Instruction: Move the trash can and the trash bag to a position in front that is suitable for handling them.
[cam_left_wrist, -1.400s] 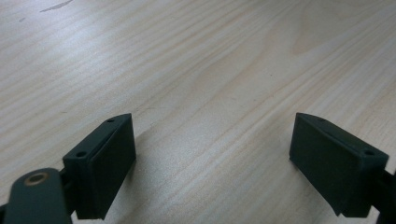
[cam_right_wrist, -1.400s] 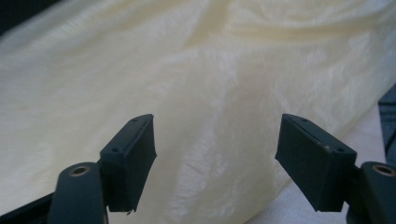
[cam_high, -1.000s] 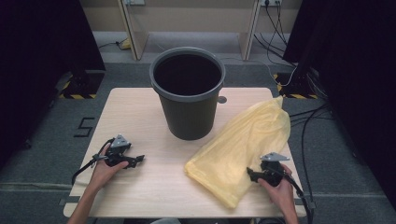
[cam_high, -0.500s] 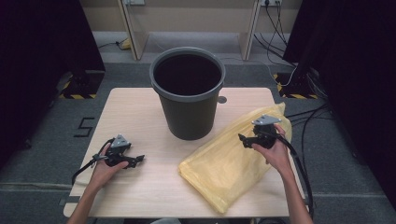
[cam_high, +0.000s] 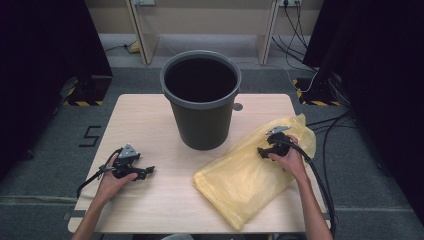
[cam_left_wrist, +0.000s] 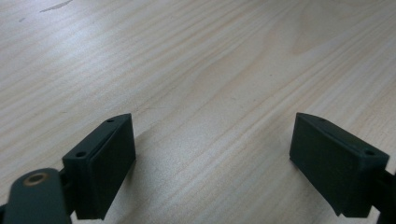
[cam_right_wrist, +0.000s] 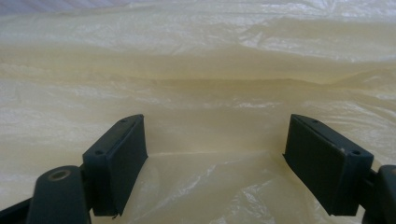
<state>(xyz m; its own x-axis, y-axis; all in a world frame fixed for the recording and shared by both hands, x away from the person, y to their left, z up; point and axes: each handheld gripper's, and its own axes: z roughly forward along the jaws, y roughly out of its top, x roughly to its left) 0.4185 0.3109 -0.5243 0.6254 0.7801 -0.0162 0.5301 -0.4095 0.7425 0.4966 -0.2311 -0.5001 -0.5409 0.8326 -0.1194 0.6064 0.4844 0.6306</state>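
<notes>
Hovering right gripper (cam_high: 263, 150) over yellow bag (cam_high: 250, 175), jaws just eased narrower yet wide apart, nothing pinched. Bag lies flat at 4 o'clock from bucket (cam_high: 201, 100). Left gripper (cam_high: 145, 172) idle at 8 o'clock, agape, empty. Step: reaching for bag. Next: lower, clamp film fold.

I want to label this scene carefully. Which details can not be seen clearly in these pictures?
- Bottom of the bucket: high view, its inside is too dark.
- Table surface under the yellow bag: the bag covers it.
- Right gripper fingertips: high view, too small and partly behind the hand; the right gripper view shows them apart over the bag.
- Left gripper opening: too small in the high view; the left gripper view shows it open.
</notes>
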